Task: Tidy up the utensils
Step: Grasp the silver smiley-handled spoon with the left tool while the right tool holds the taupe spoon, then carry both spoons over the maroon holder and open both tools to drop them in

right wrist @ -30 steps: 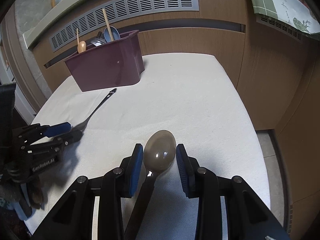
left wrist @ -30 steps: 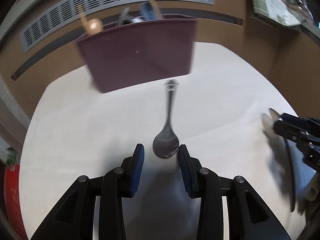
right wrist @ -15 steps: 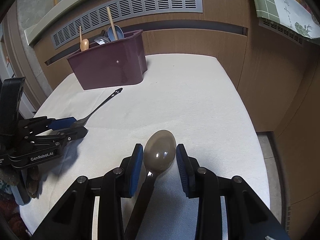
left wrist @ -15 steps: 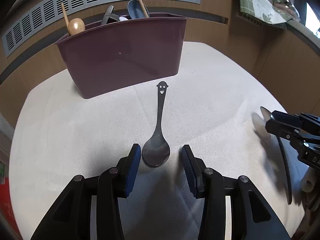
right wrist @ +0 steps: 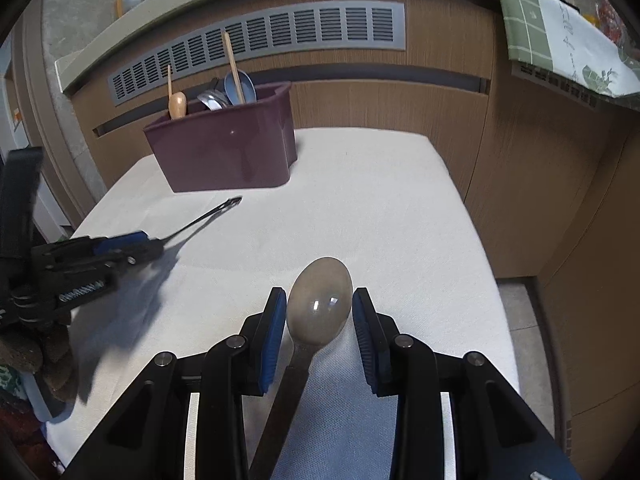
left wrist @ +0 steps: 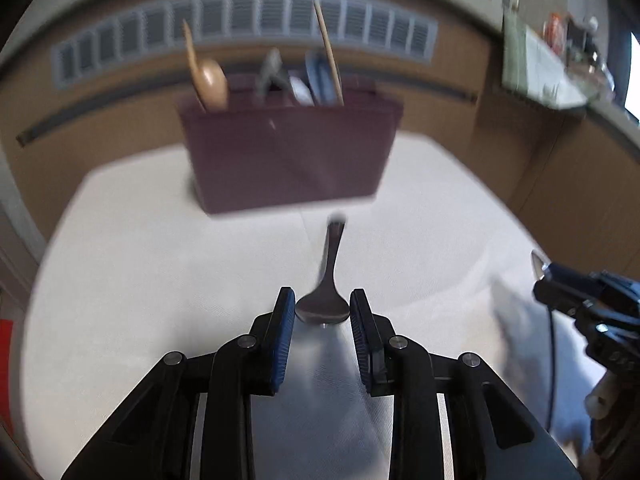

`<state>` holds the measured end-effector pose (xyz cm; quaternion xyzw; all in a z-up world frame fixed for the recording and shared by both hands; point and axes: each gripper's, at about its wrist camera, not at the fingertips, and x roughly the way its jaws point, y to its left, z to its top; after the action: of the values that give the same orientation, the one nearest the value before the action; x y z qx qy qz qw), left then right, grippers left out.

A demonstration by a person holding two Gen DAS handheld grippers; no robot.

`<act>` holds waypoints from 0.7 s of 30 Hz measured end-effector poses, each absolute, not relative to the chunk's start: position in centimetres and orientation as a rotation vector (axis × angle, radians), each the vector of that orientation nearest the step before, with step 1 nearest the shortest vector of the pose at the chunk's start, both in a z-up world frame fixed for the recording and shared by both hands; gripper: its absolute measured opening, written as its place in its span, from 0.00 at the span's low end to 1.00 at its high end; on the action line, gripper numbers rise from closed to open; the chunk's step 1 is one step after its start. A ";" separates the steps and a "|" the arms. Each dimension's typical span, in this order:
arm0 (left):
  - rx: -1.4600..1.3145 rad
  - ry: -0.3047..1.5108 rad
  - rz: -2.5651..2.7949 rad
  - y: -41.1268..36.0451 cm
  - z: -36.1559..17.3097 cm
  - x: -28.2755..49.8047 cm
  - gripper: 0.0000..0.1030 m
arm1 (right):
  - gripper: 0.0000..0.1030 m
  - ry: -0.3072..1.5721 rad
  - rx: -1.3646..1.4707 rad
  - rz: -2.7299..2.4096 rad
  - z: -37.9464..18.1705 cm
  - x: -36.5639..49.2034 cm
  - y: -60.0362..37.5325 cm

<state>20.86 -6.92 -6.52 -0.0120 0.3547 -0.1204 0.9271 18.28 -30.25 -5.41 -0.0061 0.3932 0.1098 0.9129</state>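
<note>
My left gripper (left wrist: 322, 312) is shut on the bowl of a dark metal spoon (left wrist: 326, 292) and holds it off the white tablecloth, handle pointing toward the maroon utensil caddy (left wrist: 288, 156); the view is blurred. The right wrist view shows this gripper (right wrist: 150, 242) with the spoon handle (right wrist: 208, 216) sticking out, clear of the cloth. My right gripper (right wrist: 319, 316) is shut on the bowl of a translucent grey spoon (right wrist: 318, 304), its handle running back under the camera. The caddy (right wrist: 228, 152) holds wooden, metal and blue utensils.
The white cloth-covered table (right wrist: 360, 208) ends at wooden cabinet fronts behind and to the right. A grey vent grille (right wrist: 260, 44) runs along the wall. A green checked cloth (right wrist: 560, 32) hangs at the upper right. My right gripper shows at the right edge of the left wrist view (left wrist: 580, 300).
My left gripper has closed on the dark spoon's bowl and lifted it off the cloth, moving fast. My right gripper still holds the grey spoon in about the same place.
</note>
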 end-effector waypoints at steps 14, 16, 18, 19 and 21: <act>-0.096 0.539 -0.205 -1.3 0.6 14.7 0.28 | 0.30 0.710 -0.015 0.302 -0.9 17.0 -26.8; -0.102 0.535 -0.203 -1.0 0.8 14.5 0.28 | 0.30 0.702 -0.022 0.306 -0.5 16.9 -26.5; -0.107 0.531 -0.207 -1.1 0.9 14.2 0.28 | 0.29 0.693 -0.030 0.308 -0.2 16.8 -26.2; -0.107 0.529 -0.208 -1.1 1.0 14.1 0.28 | 0.29 0.689 -0.036 0.307 0.0 16.8 -26.1; -0.107 0.519 -0.208 -1.1 1.4 13.9 0.28 | 0.29 0.678 -0.045 0.305 0.4 16.8 -26.0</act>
<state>13.91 -1.14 1.40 -0.0526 0.2561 -0.1025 0.9598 16.75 -25.98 0.36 -0.0219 0.3312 0.1488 0.9315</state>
